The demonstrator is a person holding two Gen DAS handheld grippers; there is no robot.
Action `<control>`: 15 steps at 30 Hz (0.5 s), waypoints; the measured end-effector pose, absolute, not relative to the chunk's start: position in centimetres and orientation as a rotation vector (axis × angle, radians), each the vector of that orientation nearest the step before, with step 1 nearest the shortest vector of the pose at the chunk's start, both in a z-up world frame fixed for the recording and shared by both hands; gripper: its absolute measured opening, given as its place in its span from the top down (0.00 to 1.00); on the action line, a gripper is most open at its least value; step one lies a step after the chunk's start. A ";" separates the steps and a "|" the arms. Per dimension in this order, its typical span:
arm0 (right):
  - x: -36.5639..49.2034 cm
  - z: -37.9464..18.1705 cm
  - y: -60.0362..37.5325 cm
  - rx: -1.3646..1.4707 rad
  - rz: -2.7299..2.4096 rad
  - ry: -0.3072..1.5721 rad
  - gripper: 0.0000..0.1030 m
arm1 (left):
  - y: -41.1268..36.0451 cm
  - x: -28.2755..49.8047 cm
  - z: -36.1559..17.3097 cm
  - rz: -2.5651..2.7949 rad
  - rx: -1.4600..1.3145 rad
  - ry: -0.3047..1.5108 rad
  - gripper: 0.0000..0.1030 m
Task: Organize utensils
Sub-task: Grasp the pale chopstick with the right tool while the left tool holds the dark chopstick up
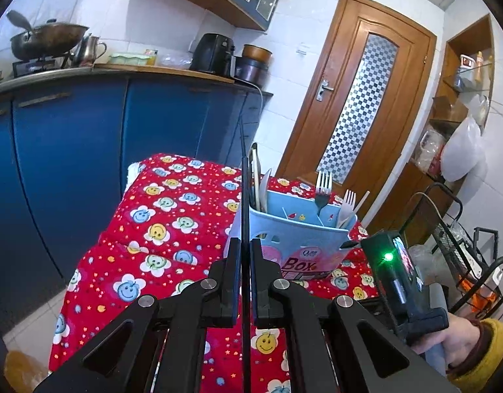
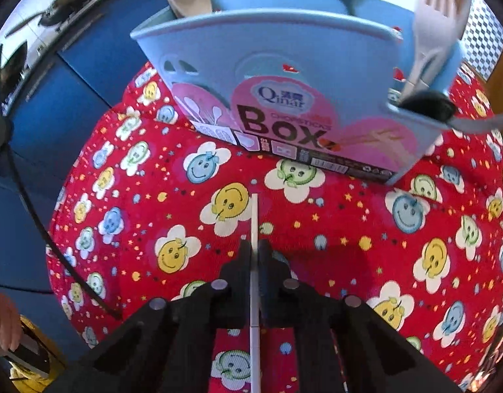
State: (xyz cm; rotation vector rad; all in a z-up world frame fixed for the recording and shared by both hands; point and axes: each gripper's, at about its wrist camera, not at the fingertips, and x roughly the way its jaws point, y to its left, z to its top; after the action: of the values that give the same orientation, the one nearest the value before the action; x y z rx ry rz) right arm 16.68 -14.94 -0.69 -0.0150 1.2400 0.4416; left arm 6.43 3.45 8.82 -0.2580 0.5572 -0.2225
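A light blue utensil box stands on the red smiley-flower cloth. It holds forks, a white plastic fork and spoons. My left gripper is shut on a thin black chopstick that points up, just left of the box. In the right wrist view, my right gripper is shut on a thin white chopstick, held over the cloth in front of the box. The right gripper's body shows at the right of the left wrist view.
Blue cabinets with a wok, kettle and appliances stand behind the table. A wooden door is at the back right. A black wire rack is at the right. The black chopstick curves along the cloth's left edge in the right wrist view.
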 end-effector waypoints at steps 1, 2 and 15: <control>16.4 -0.4 -15.3 0.007 0.449 1.227 0.94 | 3.3 6.4 8.9 -0.223 -0.254 0.557 0.95; 16.0 -0.1 -15.5 0.023 0.455 1.214 0.94 | 3.2 6.4 9.1 -0.224 -0.250 0.556 0.95; 11.7 8.0 -20.5 0.192 0.461 0.803 0.94 | 1.3 7.5 13.8 -0.289 -0.196 0.445 0.95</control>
State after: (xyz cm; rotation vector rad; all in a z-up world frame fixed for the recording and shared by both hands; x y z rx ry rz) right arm 11.65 -20.48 8.01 0.1916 0.8026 0.4607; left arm 7.50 1.32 13.78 -0.1964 0.4448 -0.2892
